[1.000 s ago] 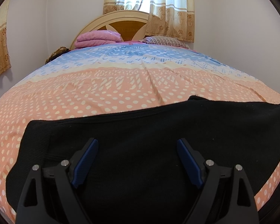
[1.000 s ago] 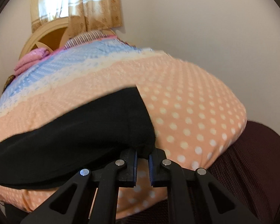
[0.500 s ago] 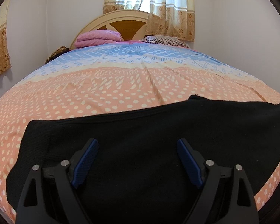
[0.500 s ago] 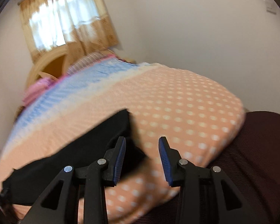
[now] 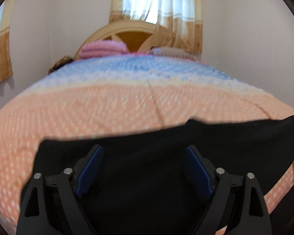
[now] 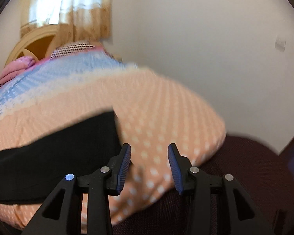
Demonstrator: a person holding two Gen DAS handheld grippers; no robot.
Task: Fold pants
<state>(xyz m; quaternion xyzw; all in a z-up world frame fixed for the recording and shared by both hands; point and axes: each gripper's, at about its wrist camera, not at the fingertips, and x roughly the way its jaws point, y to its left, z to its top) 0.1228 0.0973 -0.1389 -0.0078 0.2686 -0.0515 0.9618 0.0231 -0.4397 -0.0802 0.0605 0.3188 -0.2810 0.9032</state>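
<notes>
A bedroom with plain walls and a curtained window (image 5: 156, 9) is seen, most of it filled by a bed (image 5: 127, 101) under a peach-and-blue dotted cover, pink folded bedding (image 5: 103, 49) stacked by the arched headboard (image 5: 127, 33). The black pants (image 5: 166, 156) are laid flat across the near end of the bed. A second ago their right edge was pinched by the right hand-held gripper (image 6: 149, 162); now that edge has been let go, the jaws are opening, and only dotted cover is seen between them, the pants just left of it. The left hand-held gripper (image 5: 145, 166) is kept spread wide above the pants, nothing held. No containers are seen.
</notes>
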